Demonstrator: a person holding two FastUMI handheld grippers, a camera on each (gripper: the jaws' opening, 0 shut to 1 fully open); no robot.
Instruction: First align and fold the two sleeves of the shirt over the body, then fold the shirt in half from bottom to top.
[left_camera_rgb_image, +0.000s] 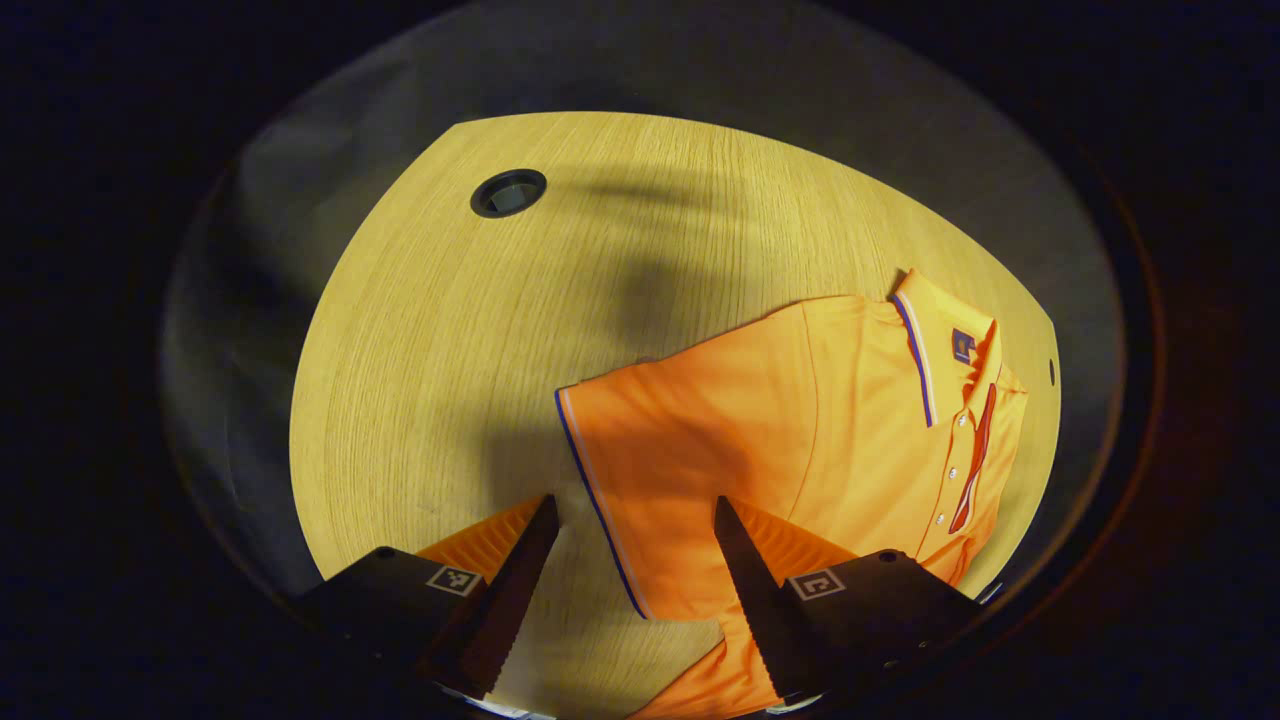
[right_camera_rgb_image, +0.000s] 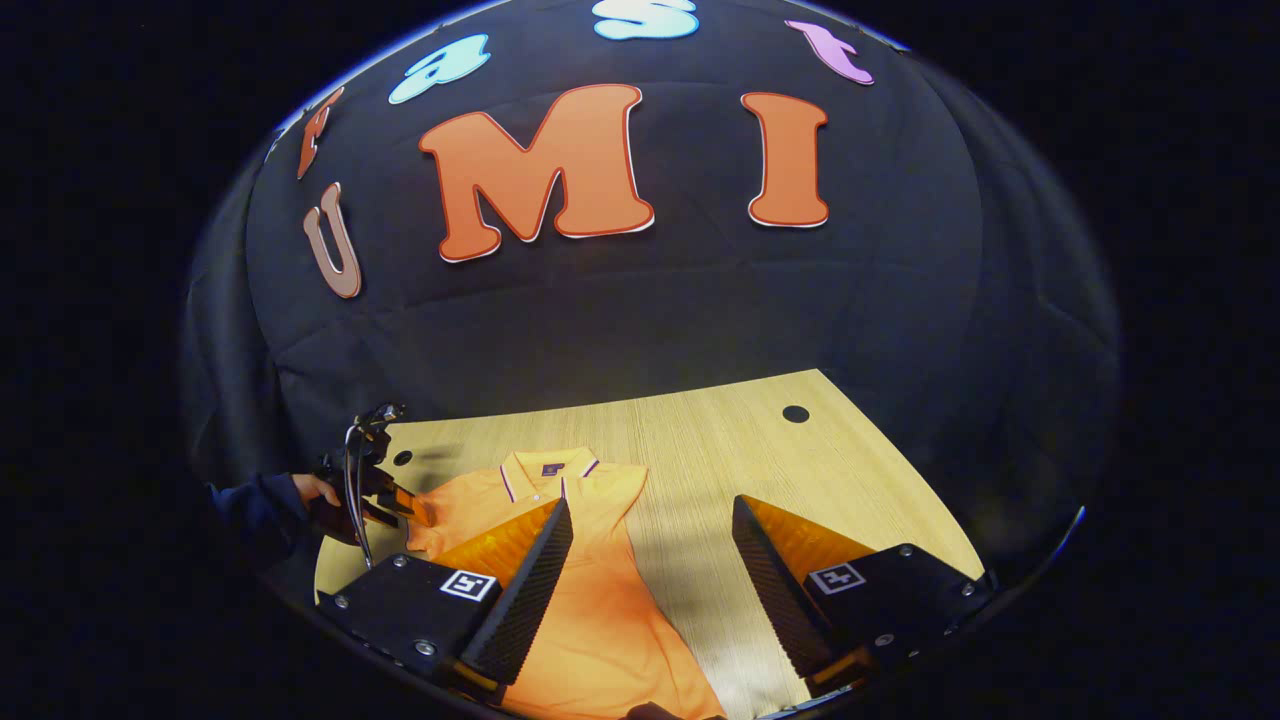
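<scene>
An orange polo shirt (left_camera_rgb_image: 820, 420) lies flat on the wooden table (left_camera_rgb_image: 450, 350), collar (left_camera_rgb_image: 935, 345) toward the right of the left gripper view. Its short sleeve (left_camera_rgb_image: 640, 450), with a blue and white cuff, spreads out toward my left gripper (left_camera_rgb_image: 635, 505), which hovers open just above the cuff edge. In the right gripper view the shirt (right_camera_rgb_image: 600, 610) runs from its collar (right_camera_rgb_image: 545, 468) down to the near edge. My right gripper (right_camera_rgb_image: 650, 505) stands open above the shirt's right edge and bare table. The left gripper (right_camera_rgb_image: 385, 500), held by a hand (right_camera_rgb_image: 315, 488), is at the shirt's far-left sleeve.
A round cable hole (left_camera_rgb_image: 508, 192) sits in the tabletop far from the shirt, the same cable hole (right_camera_rgb_image: 796, 413) at the back right in the right gripper view. A smaller hole (right_camera_rgb_image: 402, 457) is near the left gripper. Black cloth walls the booth behind the table (right_camera_rgb_image: 850, 480).
</scene>
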